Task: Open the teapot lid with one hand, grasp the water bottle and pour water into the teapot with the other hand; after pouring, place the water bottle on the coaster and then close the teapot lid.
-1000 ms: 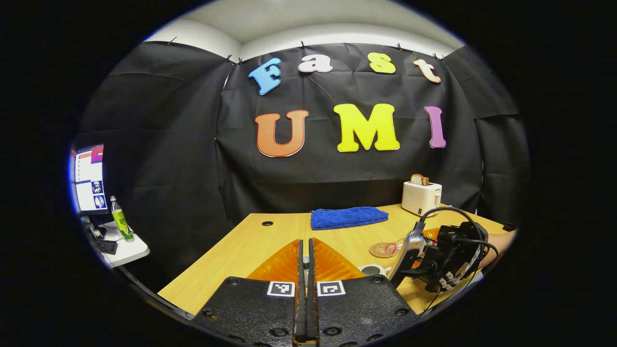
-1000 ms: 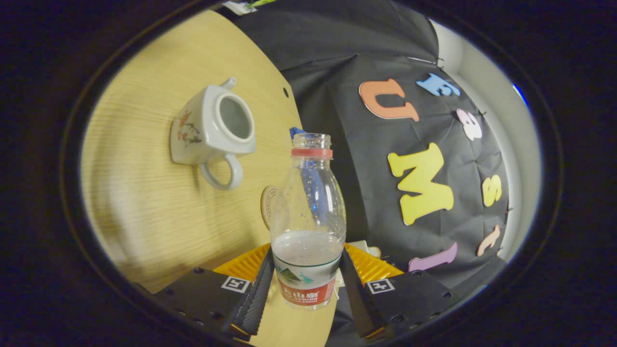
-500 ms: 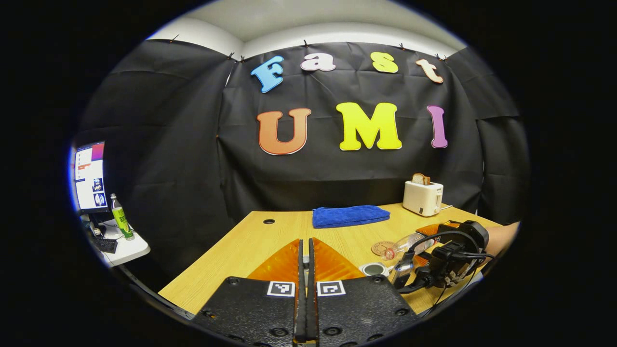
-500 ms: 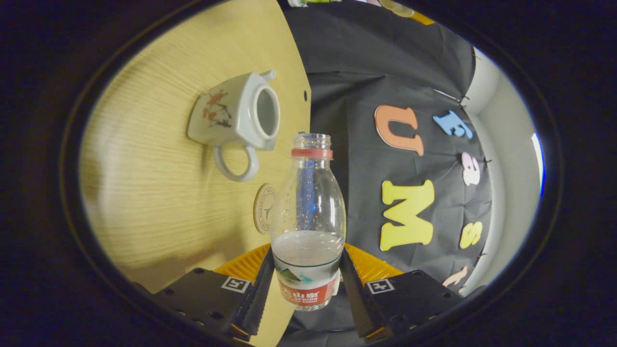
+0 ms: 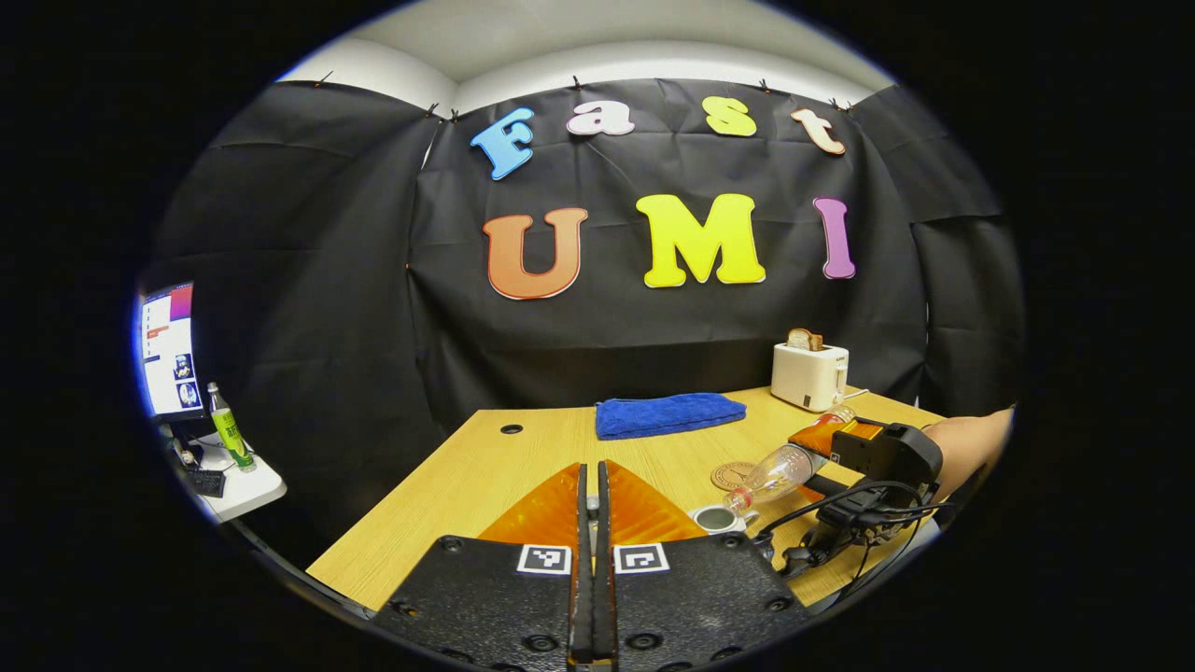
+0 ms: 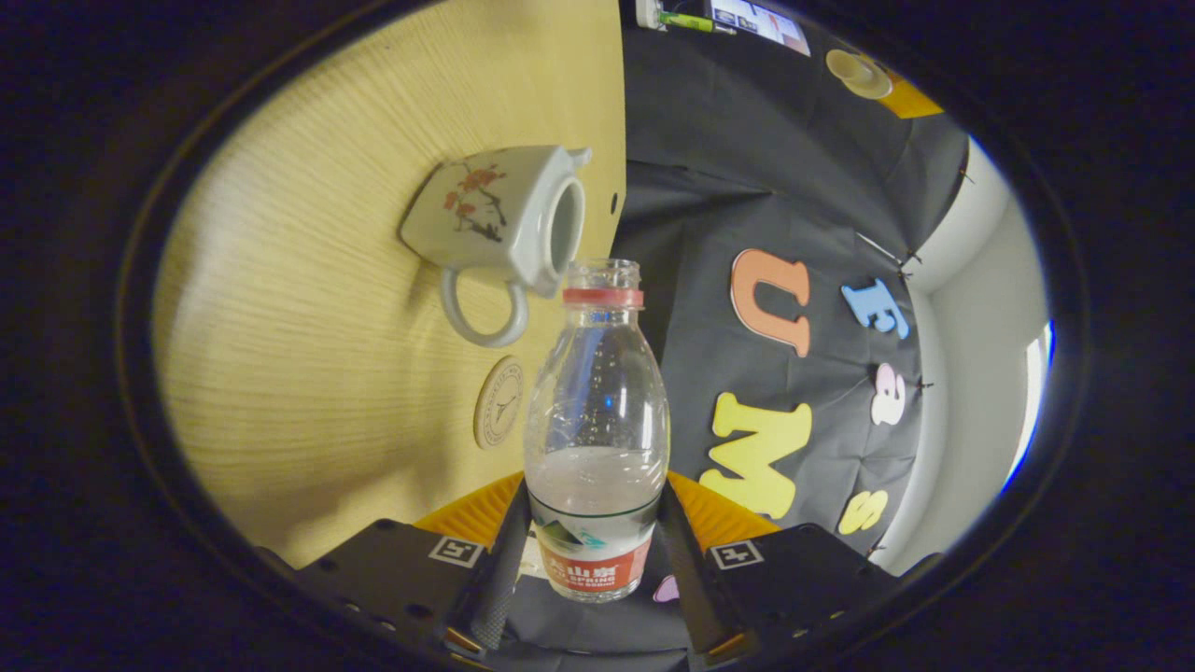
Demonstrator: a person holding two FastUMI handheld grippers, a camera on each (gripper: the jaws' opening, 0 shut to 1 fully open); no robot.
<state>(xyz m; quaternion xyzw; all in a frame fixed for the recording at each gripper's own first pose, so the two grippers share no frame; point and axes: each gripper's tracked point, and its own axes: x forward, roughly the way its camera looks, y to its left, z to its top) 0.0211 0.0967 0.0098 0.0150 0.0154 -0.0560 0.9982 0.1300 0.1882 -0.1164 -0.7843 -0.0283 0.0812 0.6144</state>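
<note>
Right now the right gripper (image 6: 590,551) clamps the water bottle (image 6: 597,439) at its labelled lower body, one finger pressed on each side; in the left gripper view that gripper (image 5: 864,467) sits low at the right with a bare forearm (image 5: 971,439) behind it. Left gripper (image 5: 588,560) held above the near table edge, fingers drawn together to a thin slit; something small shows in the slit, too little to identify. Wooden table (image 5: 485,467) bears a folded blue towel (image 5: 667,413) and a white toaster (image 5: 810,373) toward the back, black cloth wall behind; side desk with monitor (image 5: 168,350) and green bottle (image 5: 226,434) off to the left. Bottle uncapped, tipped steeply, long axis slanting down, neck lowest, mouth just over the open teapot (image 6: 504,224), whose lid is off. Round coaster (image 6: 499,401) lies flat just beside the teapot's handle side
</note>
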